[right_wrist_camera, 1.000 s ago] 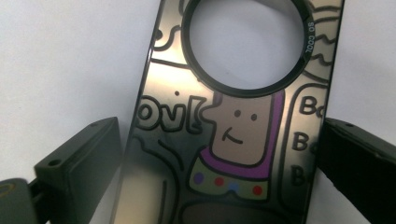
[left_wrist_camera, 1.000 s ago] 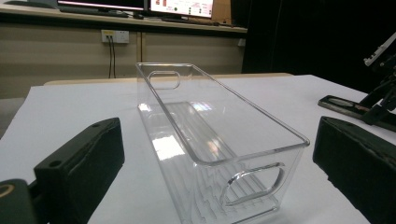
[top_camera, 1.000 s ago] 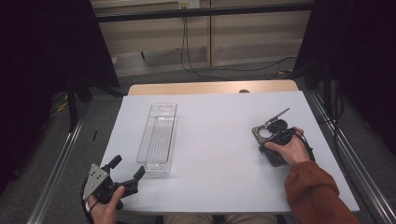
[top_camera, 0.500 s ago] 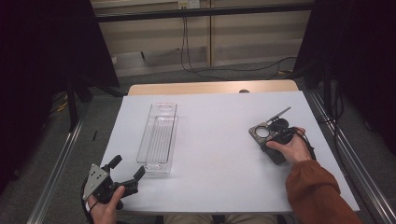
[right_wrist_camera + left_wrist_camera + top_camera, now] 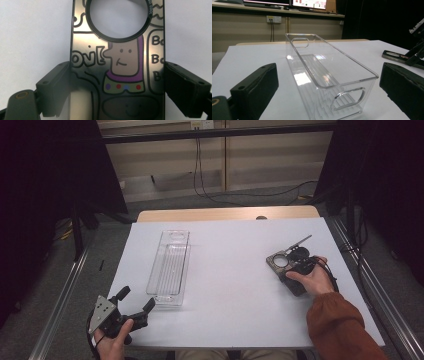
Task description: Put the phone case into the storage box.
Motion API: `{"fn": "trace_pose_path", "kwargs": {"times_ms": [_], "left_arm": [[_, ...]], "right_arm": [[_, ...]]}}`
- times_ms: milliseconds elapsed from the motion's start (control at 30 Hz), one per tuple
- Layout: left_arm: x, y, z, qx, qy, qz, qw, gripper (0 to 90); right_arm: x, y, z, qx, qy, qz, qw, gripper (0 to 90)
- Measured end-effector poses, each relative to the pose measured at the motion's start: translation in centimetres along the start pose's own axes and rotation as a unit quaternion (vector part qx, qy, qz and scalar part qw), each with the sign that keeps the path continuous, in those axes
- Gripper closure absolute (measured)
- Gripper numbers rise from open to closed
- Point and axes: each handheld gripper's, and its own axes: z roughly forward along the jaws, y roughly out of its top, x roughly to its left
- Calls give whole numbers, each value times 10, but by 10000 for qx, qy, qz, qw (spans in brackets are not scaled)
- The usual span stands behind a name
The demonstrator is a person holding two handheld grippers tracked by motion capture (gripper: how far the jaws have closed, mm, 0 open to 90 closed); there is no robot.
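Observation:
A glossy phone case (image 5: 120,62) with a cartoon figure and a round camera hole lies flat on the white table (image 5: 235,270). My right gripper (image 5: 117,82) straddles it, and its jaws have just been closing until the pads touch the case's two long edges. From above, that gripper (image 5: 295,265) and the case (image 5: 278,262) sit at the table's right, under a hand. A clear plastic bin (image 5: 170,265) stands empty left of centre. My left gripper (image 5: 137,297) is open at the bin's near end; its view looks along the bin (image 5: 322,72) with the jaws wide apart.
A power strip and cables (image 5: 210,175) hang beyond the table's far edge. Metal rails (image 5: 65,295) run along both sides of the table. Bare white tabletop lies between the bin and the phone case (image 5: 394,54).

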Motion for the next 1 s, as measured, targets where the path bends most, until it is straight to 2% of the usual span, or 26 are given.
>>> {"fn": "trace_pose_path", "kwargs": {"times_ms": [33,100,133,200,233,267,533,733,767,867,900,1000], "left_arm": [[0,0,0,0,6,-1,10000,22],[0,0,0,0,15,-11,10000,22],[0,0,0,-5,18,-8,10000,22],[0,0,0,-6,20,-11,10000,22],[0,0,0,-3,20,-9,10000,22],[0,0,0,-1,19,-5,10000,22],[0,0,0,2,-5,0,10000,22],[-1,0,0,-38,-15,-51,10000,23],[-1,0,0,-39,-15,-55,10000,22],[-1,0,0,-61,-46,-65,9999,23],[-1,0,-1,-38,-10,-47,10000,22],[0,0,-1,-48,-39,-43,10000,22]], "right_arm": [[0,0,0,-65,-12,-63,10000,124],[1,0,-2,-95,4,46,9999,124],[0,0,-3,-120,1,-62,9999,124],[1,-1,-4,-183,-4,37,9998,124],[0,-2,-5,-250,15,-28,9997,124],[1,-2,-7,-244,37,40,9997,124],[0,-6,-16,-586,129,93,9982,124],[-2,-10,-19,-867,225,35,9960,124],[-2,-10,-21,-896,231,102,9957,124],[-3,-11,-23,-1138,289,86,9930,124],[-2,-12,-24,-1150,297,142,9928,124],[-2,-13,-22,-1253,310,101,9916,124]]}}
